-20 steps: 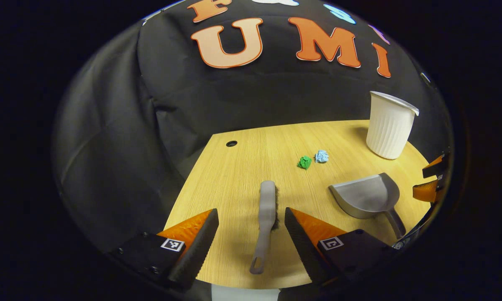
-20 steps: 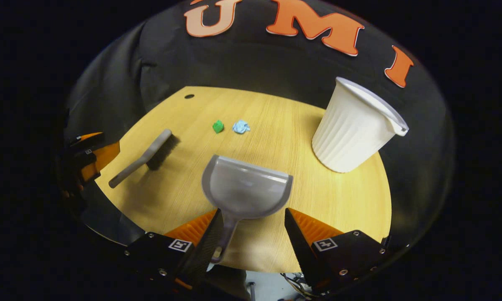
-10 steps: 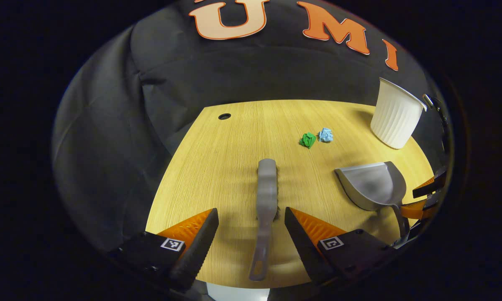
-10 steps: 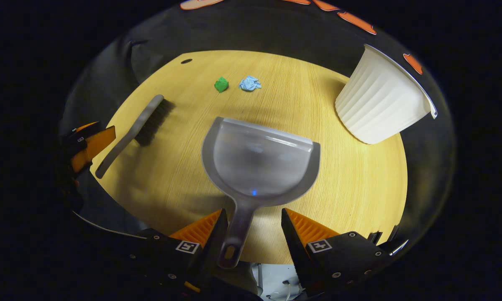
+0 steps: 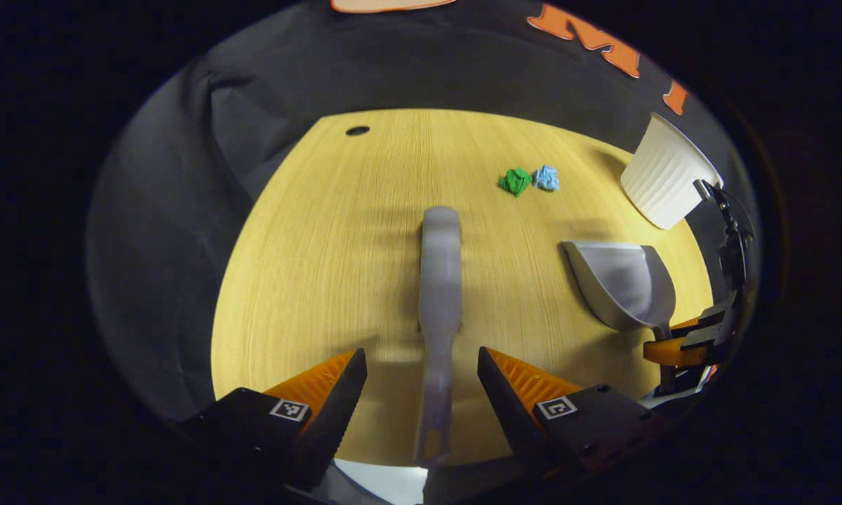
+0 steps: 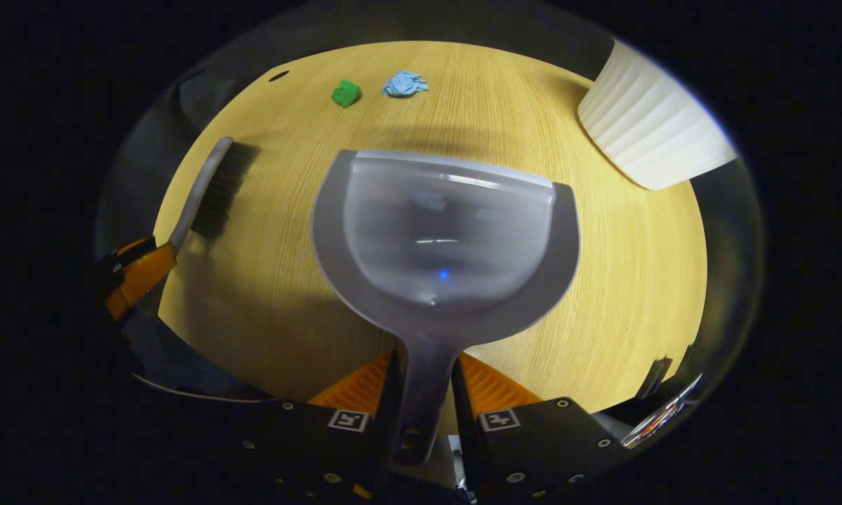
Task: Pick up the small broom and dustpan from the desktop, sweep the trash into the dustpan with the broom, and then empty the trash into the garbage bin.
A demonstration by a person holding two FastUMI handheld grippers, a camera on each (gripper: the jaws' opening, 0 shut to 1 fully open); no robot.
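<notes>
Fingers of right gripper (image 6: 422,393) clamp the dustpan (image 6: 443,238) handle; pan lies on table (image 6: 631,294). Left gripper (image 5: 421,393) fingers spread wide, straddling broom (image 5: 439,280) handle, not touching. Green scrap (image 5: 515,181) and blue scrap (image 5: 546,178) sit near white bin (image 5: 665,184).

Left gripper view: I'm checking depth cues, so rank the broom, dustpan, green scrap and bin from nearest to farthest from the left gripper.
1. Broom: handle between the open fingers of the left gripper.
2. Dustpan: right, mid-table.
3. Green scrap: far, slightly right.
4. Bin: far right; too close to the scrap to rank firmly.
</notes>
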